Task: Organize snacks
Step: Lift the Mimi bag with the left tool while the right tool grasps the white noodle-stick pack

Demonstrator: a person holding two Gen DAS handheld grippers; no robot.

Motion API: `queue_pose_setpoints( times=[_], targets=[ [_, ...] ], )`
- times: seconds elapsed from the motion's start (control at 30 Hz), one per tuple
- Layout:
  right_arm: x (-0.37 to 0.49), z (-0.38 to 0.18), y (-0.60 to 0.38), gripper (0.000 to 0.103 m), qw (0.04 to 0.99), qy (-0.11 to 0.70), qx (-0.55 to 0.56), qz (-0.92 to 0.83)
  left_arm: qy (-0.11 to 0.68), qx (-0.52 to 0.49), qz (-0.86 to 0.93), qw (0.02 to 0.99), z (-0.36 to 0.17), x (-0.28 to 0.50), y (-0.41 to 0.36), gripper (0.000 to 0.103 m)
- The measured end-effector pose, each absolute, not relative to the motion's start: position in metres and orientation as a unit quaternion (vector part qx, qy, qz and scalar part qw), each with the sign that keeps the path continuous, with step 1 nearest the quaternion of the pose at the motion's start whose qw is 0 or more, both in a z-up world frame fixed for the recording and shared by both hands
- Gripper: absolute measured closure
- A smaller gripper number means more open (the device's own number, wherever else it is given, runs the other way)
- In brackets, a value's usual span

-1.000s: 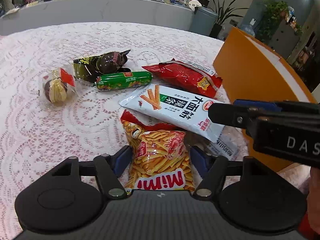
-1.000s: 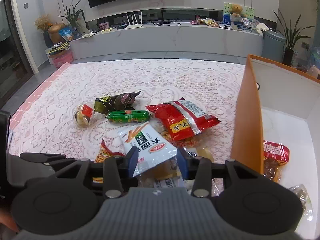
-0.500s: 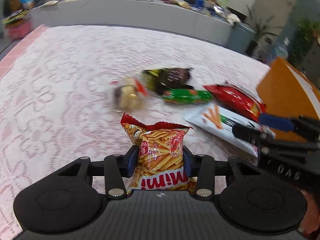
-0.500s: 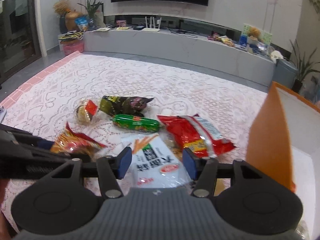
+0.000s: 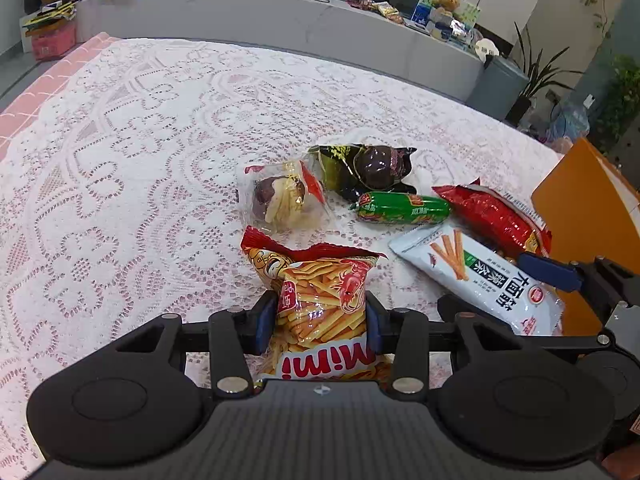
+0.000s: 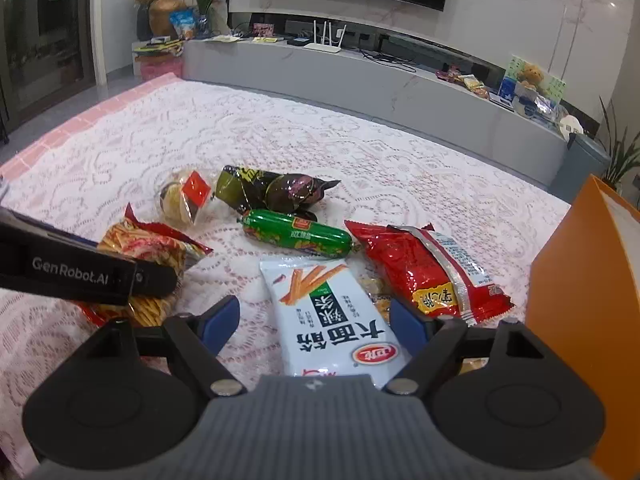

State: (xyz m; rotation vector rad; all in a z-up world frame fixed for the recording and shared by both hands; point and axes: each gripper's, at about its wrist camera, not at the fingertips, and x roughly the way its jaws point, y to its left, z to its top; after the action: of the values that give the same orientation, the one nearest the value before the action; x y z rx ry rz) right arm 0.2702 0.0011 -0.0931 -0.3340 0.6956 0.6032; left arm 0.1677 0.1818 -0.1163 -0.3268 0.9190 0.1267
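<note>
Left wrist view, left gripper [image 5: 320,316]: its jaws pinched the orange Mimi shrimp-stick bag [image 5: 320,300] at the waist, blue pads dented into both sides; a second ago they stood wide around the same bag.
Left wrist view, bag's place: the bag's top reared clear of the lace tablecloth [image 5: 120,180], apart from the white spicy-strip packet [image 5: 476,280] it had overlapped a second earlier.
Left wrist view, meaning: I judged one snack secured and ready to travel to the orange box [image 5: 580,200] at the right edge.
Right wrist view, right gripper [image 6: 316,324]: its jaws had just been opening and stood spread, the white spicy-strip packet [image 6: 332,320] lying between them with gaps on both sides.
Right wrist view, meaning: that packet was let go on the cloth, so it was not yet sorted.
Right wrist view, remaining snacks: green sausage [image 6: 296,234], red packet [image 6: 424,268], dark wrapped egg [image 6: 276,190] and clear-wrapped sweet [image 6: 184,200] lay near together, all outside the orange box [image 6: 580,280].
</note>
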Motion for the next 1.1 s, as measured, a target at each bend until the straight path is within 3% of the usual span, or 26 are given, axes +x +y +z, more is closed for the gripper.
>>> queue_pose_setpoints(
  times=[0.3, 0.4, 0.53, 0.83, 1.1],
  targets=[
    [0.277, -0.105, 0.016, 0.030, 0.877, 0.321, -0.227, 0.277, 0.442, -0.149, 0.060, 0.882, -0.117, 0.169, 0.181, 0.053],
    [0.274, -0.106, 0.017, 0.046, 0.878, 0.309, -0.246, 0.272, 0.442, -0.148, 0.059, 0.883, -0.117, 0.170, 0.181, 0.053],
    [0.264, -0.104, 0.019, 0.052, 0.877, 0.295, -0.262, 0.276, 0.440, -0.147, 0.053, 0.884, -0.117, 0.170, 0.180, 0.053],
    [0.237, -0.077, 0.009, 0.055, 0.896, 0.250, -0.245, 0.274, 0.422, -0.175, 0.038, 0.889, -0.112, 0.166, 0.185, 0.054],
    [0.227, -0.050, -0.014, 0.056, 0.901, 0.276, -0.174, 0.285, 0.400, -0.187, 0.012, 0.897, -0.097, 0.148, 0.175, 0.054]
  ],
)
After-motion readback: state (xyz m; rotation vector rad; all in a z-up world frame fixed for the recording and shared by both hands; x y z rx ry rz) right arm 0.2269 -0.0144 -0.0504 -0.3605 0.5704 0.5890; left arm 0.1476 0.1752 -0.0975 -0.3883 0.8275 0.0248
